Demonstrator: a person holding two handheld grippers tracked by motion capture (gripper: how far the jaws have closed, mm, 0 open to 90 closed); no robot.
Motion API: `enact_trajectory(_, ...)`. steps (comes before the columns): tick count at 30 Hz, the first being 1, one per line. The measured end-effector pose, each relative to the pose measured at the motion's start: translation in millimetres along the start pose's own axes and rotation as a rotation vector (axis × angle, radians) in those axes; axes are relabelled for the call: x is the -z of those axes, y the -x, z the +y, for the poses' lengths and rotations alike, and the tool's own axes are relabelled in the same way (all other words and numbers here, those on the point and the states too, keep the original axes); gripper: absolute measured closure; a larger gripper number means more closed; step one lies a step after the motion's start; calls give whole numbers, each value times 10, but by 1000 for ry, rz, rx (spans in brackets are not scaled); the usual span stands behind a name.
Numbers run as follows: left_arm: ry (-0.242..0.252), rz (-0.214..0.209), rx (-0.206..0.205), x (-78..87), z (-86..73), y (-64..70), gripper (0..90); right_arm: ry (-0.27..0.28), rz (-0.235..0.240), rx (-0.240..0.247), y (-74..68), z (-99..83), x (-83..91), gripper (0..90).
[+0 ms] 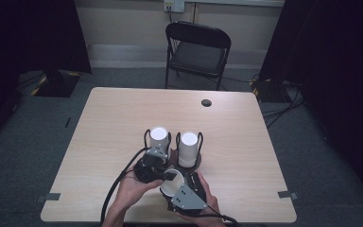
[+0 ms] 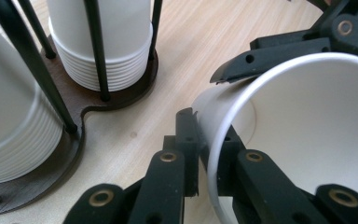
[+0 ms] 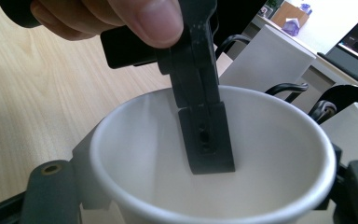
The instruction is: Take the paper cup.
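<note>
A single white paper cup [image 1: 168,187] lies tipped on its side near the table's front edge, held by both grippers. My right gripper [image 1: 176,187] is shut around the cup's body [image 3: 270,154], one jaw on each side. My left gripper [image 1: 168,176] comes in from the left and pinches the cup's rim [image 2: 223,126], one jaw inside and one outside. Just behind stand two upside-down stacks of white cups [image 1: 159,137] [image 1: 189,144] in black wire cages on a dark wooden base [image 2: 121,95].
The light wooden table [image 1: 123,113] has a round cable hole [image 1: 206,102] at the back right. A black folding chair [image 1: 197,49] stands behind the table. Cables trail from both grippers toward the front edge.
</note>
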State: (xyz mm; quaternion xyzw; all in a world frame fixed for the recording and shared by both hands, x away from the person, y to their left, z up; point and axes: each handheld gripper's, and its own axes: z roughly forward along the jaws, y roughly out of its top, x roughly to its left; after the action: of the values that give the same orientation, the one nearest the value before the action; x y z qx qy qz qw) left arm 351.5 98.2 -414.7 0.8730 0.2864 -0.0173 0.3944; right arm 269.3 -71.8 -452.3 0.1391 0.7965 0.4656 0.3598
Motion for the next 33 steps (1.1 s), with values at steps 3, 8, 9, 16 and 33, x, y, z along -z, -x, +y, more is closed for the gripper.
enact_trajectory(3,15,12,0,3,-11,-8,820,2,0,-17,10,2,-7,240)
enact_trajectory(8,38,39,-4,18,-19,17,765,2,-6,-34,32,-3,0,241)
enact_trajectory(9,45,59,1,21,-22,30,736,4,-8,-53,38,-6,7,241)
enact_trajectory(16,107,133,7,43,-86,65,589,2,-9,-84,59,-42,12,240)
enact_trajectory(33,185,155,35,69,-121,37,445,-16,-15,-102,131,-68,39,242)
